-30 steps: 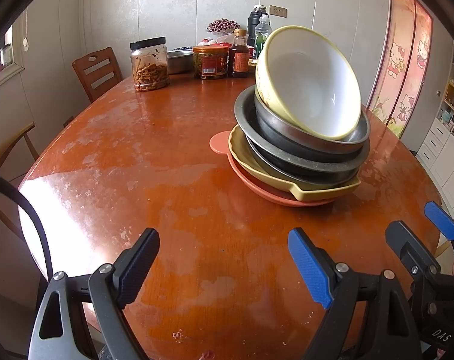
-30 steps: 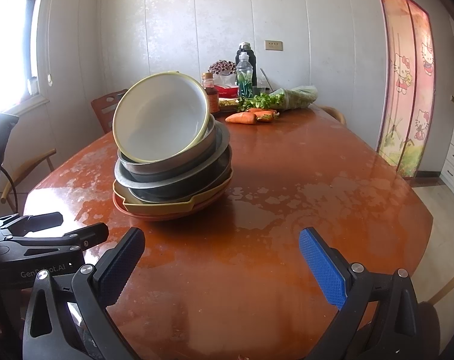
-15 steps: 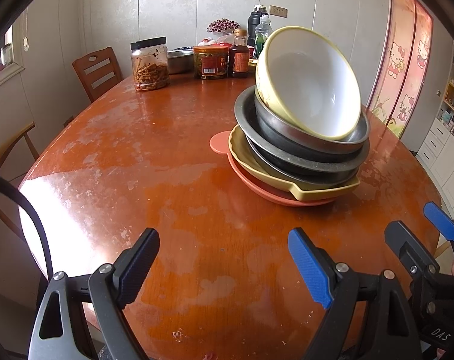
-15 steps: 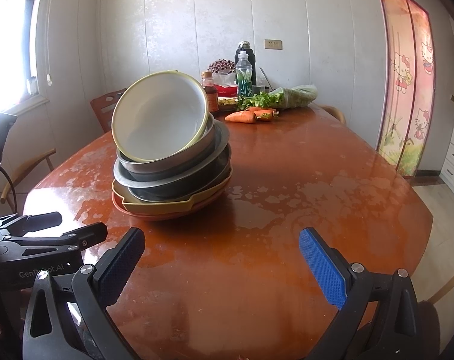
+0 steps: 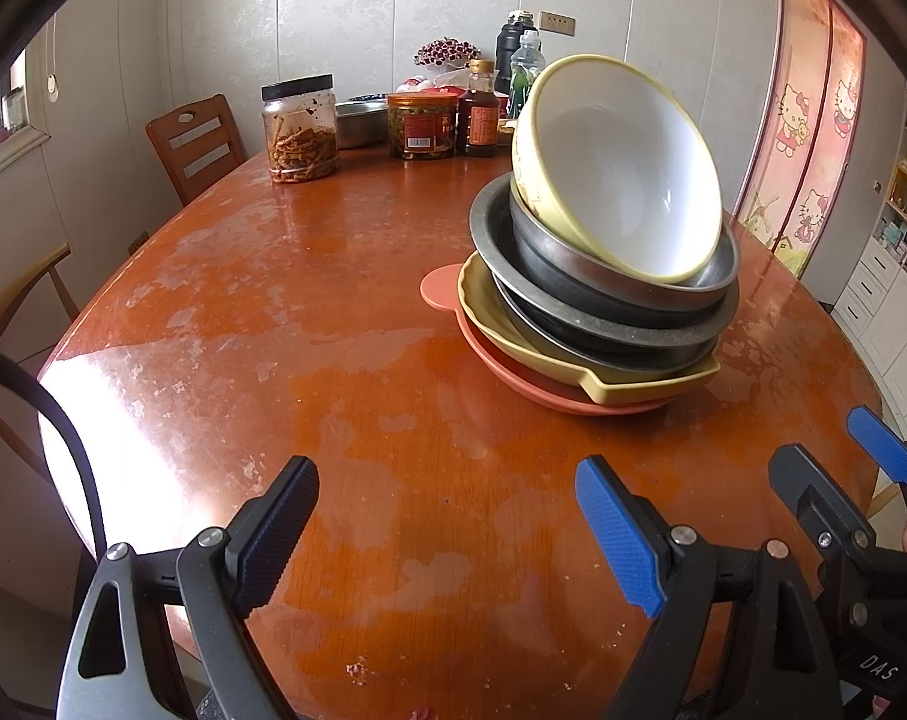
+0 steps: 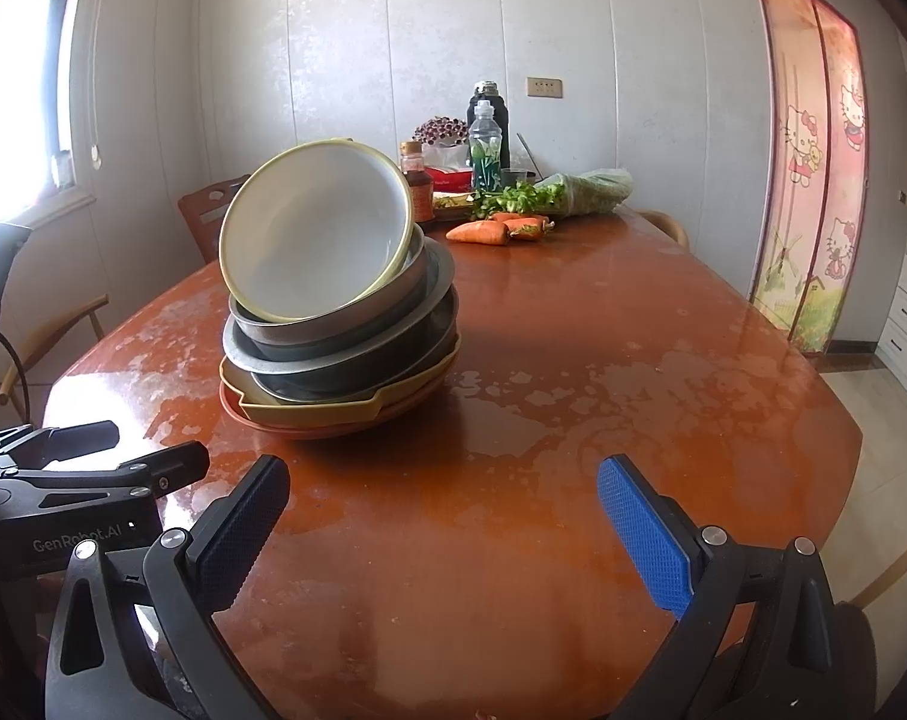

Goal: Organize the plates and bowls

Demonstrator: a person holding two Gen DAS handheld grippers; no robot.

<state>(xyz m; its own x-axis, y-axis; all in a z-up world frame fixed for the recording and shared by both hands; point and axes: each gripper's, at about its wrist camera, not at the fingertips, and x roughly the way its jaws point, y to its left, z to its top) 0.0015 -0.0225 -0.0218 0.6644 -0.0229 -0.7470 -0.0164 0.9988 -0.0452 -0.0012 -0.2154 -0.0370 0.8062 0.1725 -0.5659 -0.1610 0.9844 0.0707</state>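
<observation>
A leaning stack of dishes stands on the worn red-brown table (image 5: 309,324). On top, a yellow bowl (image 5: 621,174) with a white inside tips toward me. It rests in grey metal bowls (image 5: 609,294), over a mustard-yellow dish (image 5: 597,381) and a salmon plate (image 5: 438,294) at the bottom. The same stack (image 6: 333,312) shows at centre left in the right wrist view. My left gripper (image 5: 447,516) hangs open over bare table in front of the stack, holding nothing. My right gripper (image 6: 441,510) is open too and holds nothing; it shows at the lower right as the right gripper (image 5: 837,462).
At the far end stand a jar of dried strips (image 5: 300,129), a labelled jar (image 5: 422,125), a sauce bottle (image 5: 479,111), a metal basin (image 5: 357,120), bottles and flowers. Carrots (image 6: 495,228) and bagged greens (image 6: 573,189) lie far right. Wooden chairs (image 5: 195,144) line the left side.
</observation>
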